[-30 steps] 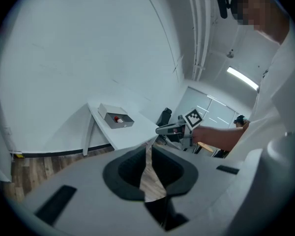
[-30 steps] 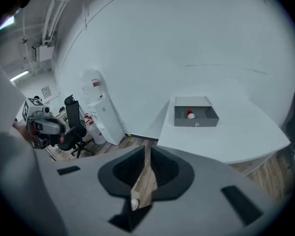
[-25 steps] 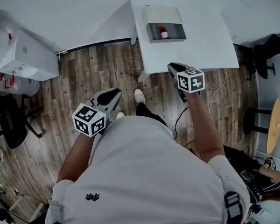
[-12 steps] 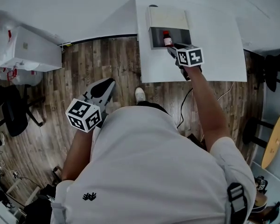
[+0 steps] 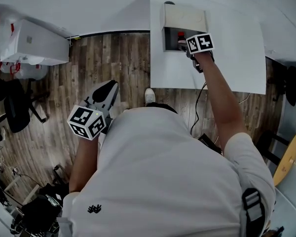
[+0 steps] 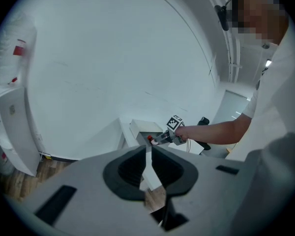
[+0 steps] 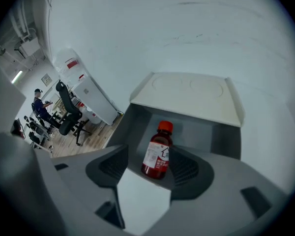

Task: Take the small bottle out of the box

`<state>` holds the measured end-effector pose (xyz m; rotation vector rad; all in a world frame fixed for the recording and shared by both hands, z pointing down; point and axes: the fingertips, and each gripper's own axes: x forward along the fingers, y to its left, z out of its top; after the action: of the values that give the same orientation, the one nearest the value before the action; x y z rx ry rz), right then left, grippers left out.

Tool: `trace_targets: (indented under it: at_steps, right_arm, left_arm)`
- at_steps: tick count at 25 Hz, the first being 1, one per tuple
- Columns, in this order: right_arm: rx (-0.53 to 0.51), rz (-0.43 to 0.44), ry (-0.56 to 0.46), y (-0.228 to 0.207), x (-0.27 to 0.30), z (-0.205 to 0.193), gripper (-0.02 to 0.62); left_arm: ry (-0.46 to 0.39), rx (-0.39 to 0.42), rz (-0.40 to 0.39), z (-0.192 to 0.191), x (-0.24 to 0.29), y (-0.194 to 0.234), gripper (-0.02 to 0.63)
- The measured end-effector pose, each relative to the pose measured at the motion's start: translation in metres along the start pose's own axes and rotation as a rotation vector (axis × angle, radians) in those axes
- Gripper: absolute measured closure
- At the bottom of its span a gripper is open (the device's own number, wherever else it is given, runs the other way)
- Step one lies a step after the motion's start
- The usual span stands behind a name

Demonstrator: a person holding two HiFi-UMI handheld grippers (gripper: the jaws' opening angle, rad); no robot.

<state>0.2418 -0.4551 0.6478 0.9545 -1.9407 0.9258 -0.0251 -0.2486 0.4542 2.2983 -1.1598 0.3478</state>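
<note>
White desk (image 5: 227, 68), set against a plain white wall (image 5: 89, 9). The box (image 5: 185, 15) lies at the desk's far edge, its pale lid flap folded back and its grey well open toward you.

Step in hand: grasp for the lift-out.
- The small bottle (image 7: 160, 149) stands in the well, roughly upright. It has a red cap, a white label and dark red contents.
- Your right gripper (image 7: 148, 167) reaches into the box with its jaws opening. The bottle is between them and neither pad is pressing on it yet.
- The bottle sits nearer the right-hand pad. Shift across so that both pads meet the labelled body together, because a one-sided touch would likely tip it.
- Close on the body below the shoulder, not on the cap. The bottle looks smooth, so squeeze steadily.
- Then lift it straight up until its base clears the box walls before drawing it toward you.
- Your left gripper (image 6: 148, 154) hangs low by your side over the floor, jaws pressed together and holding nothing. It is free to steady the box if the box slides.

Surface and room:
- The desk is bare apart from the box.
- Wood-plank floor (image 5: 113, 58).
- A white cabinet (image 5: 32, 48) stands at your left, with black office chairs (image 5: 15, 112) beyond it.
- A person (image 7: 39, 102) stands far off near the chairs, well apart from your work.
</note>
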Motion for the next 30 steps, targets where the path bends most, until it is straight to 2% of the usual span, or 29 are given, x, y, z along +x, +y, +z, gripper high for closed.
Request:
trace_targets:
  at_steps: [6, 14, 17, 23, 30]
  right_arm:
    - [0.025, 0.011, 0.078, -0.011, 0.02, 0.005, 0.334]
    - [0.003, -0.021, 0.157, -0.023, 0.04, 0.003, 0.337]
    - [-0.003, -0.039, 0.171, -0.029, 0.044, 0.001, 0.362]
    - [-0.01, -0.038, 0.197, -0.028, 0.047, -0.001, 0.361]
    - [-0.028, -0.061, 0.202, -0.029, 0.05, 0.0, 0.362]
  left_arm:
    - [-0.012, -0.019, 0.033, 0.003, -0.002, 0.003, 0.566]
    - [-0.005, -0.043, 0.078, -0.005, -0.013, 0.008, 0.566]
    - [-0.009, -0.048, 0.095, -0.006, -0.018, 0.011, 0.566]
    - [-0.013, -0.064, 0.122, -0.01, -0.027, 0.018, 0.566]
    - [-0.017, -0.045, 0.126, -0.003, -0.027, 0.02, 0.568]
